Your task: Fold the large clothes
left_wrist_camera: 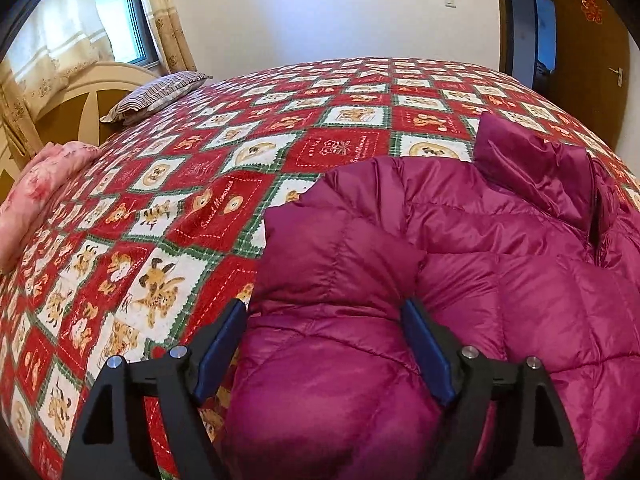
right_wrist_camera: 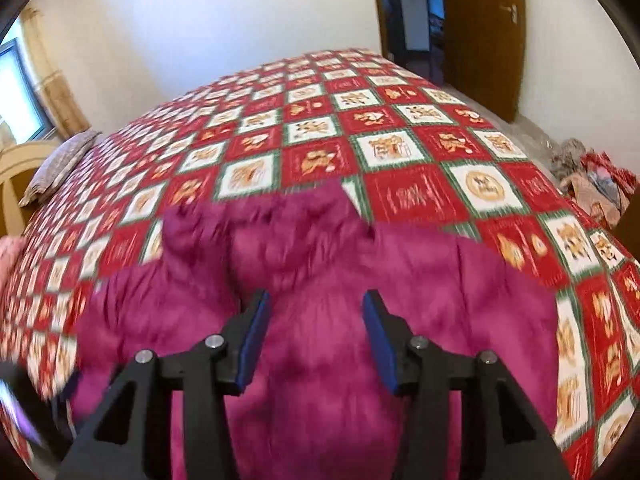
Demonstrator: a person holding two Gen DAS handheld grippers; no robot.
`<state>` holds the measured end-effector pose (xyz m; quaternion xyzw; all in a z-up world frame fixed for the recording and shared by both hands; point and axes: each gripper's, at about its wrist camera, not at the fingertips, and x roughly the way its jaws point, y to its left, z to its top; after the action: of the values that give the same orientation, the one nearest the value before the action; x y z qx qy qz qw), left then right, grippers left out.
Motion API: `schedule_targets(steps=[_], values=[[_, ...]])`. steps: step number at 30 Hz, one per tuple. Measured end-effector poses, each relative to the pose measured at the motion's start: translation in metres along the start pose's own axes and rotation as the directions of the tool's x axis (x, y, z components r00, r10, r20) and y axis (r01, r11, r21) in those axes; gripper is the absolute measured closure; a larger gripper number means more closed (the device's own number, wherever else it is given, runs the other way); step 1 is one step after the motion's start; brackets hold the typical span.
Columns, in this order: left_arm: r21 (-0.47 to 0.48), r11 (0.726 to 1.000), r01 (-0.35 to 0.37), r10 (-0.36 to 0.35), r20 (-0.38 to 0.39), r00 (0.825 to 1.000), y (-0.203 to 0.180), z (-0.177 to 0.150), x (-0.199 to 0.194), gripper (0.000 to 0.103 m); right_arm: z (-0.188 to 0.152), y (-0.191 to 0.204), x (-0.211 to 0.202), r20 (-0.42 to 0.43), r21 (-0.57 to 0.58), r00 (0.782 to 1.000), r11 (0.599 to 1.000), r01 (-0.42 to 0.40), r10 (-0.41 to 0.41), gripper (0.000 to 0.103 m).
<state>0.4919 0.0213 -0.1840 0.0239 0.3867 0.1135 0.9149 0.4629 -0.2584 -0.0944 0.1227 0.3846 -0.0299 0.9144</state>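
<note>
Two grippers we hold low over one magenta puffer jacket point(left_wrist_camera: 460, 264), which lies spread on the near part of the bed: left gripper point(left_wrist_camera: 324, 344) wide apart astride a folded sleeve, pads not pressing; right gripper point(right_wrist_camera: 316, 336) partly apart above the body, nothing pinched. Risks, as we judge them: slick padded fabric may slide out of a shallow grip, and trapped air may spring a fold back open. Beyond lie the patchwork bedspread point(left_wrist_camera: 224, 184), a pink blanket point(left_wrist_camera: 36, 192), a striped pillow point(left_wrist_camera: 156, 96); nothing blocks us.
</note>
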Motion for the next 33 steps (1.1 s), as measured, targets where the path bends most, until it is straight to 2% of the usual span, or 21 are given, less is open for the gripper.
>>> schedule_targets(steps=[3, 5, 7, 10, 12, 14, 16, 18, 23, 26, 29, 32, 33], values=[[-0.012, 1.0, 0.009, -0.009, -0.004, 1.0, 0.002, 0.0, 0.001, 0.022, 0.028, -0.004, 0.021, -0.039, 0.092, 0.999, 0.996, -0.012, 0.015, 0.051], [-0.021, 1.0, 0.014, -0.014, -0.005, 1.0, 0.003, -0.001, 0.001, 0.022, 0.045, 0.0, 0.039, -0.084, 0.131, 0.996, 0.991, -0.027, 0.038, 0.045], [-0.028, 0.999, 0.019, -0.019, -0.004, 1.0, 0.005, -0.001, 0.001, 0.021, 0.055, 0.007, 0.056, -0.129, 0.154, 0.991, 0.988, -0.009, 0.03, 0.035], [-0.038, 0.999, 0.027, -0.027, -0.006, 1.0, 0.006, -0.001, 0.002, 0.021, 0.061, 0.015, 0.081, -0.203, 0.172, 0.979, 0.985, 0.011, 0.024, 0.035], [-0.047, 0.998, 0.036, -0.037, -0.008, 0.999, 0.008, -0.001, 0.003, 0.021, 0.059, 0.021, 0.097, -0.264, 0.143, 0.965, 0.989, 0.037, 0.001, 0.035], [-0.057, 0.997, 0.046, -0.047, -0.011, 0.999, 0.01, -0.001, 0.004, 0.021, 0.055, 0.019, 0.102, -0.283, 0.13, 0.959, 0.991, 0.043, -0.004, 0.044], [-0.064, 0.997, 0.053, -0.054, -0.012, 0.998, 0.011, -0.001, 0.005, 0.021, 0.05, 0.016, 0.095, -0.276, 0.101, 0.961, 0.994, 0.038, -0.009, 0.072], [-0.069, 0.996, 0.058, -0.059, -0.014, 0.998, 0.012, -0.001, 0.006, 0.021, 0.046, 0.009, 0.085, -0.279, 0.072, 0.96, 0.997, 0.036, -0.015, 0.089], [-0.084, 0.994, 0.073, -0.074, -0.009, 0.997, 0.015, -0.002, 0.006, 0.02, 0.027, -0.021, 0.053, -0.27, 0.061, 0.962, 0.997, 0.051, -0.033, 0.09], [-0.081, 0.994, 0.069, -0.07, -0.007, 0.998, 0.015, -0.002, 0.006, 0.02, 0.023, -0.038, 0.043, -0.244, 0.125, 0.97, 0.992, 0.025, 0.006, 0.09], [-0.082, 0.994, 0.069, -0.07, -0.006, 0.998, 0.016, -0.002, 0.005, 0.02, 0.032, -0.039, 0.042, -0.22, 0.19, 0.974, 0.982, -0.01, 0.052, 0.083], [-0.085, 0.994, 0.073, -0.074, -0.006, 0.997, 0.017, -0.003, 0.006, 0.02, 0.043, -0.029, 0.053, -0.234, 0.221, 0.969, 0.975, -0.025, 0.078, 0.055], [-0.086, 0.993, 0.075, -0.076, -0.006, 0.997, 0.017, -0.003, 0.006, 0.02, 0.048, -0.023, 0.061, -0.24, 0.224, 0.968, 0.974, -0.02, 0.075, 0.037]])
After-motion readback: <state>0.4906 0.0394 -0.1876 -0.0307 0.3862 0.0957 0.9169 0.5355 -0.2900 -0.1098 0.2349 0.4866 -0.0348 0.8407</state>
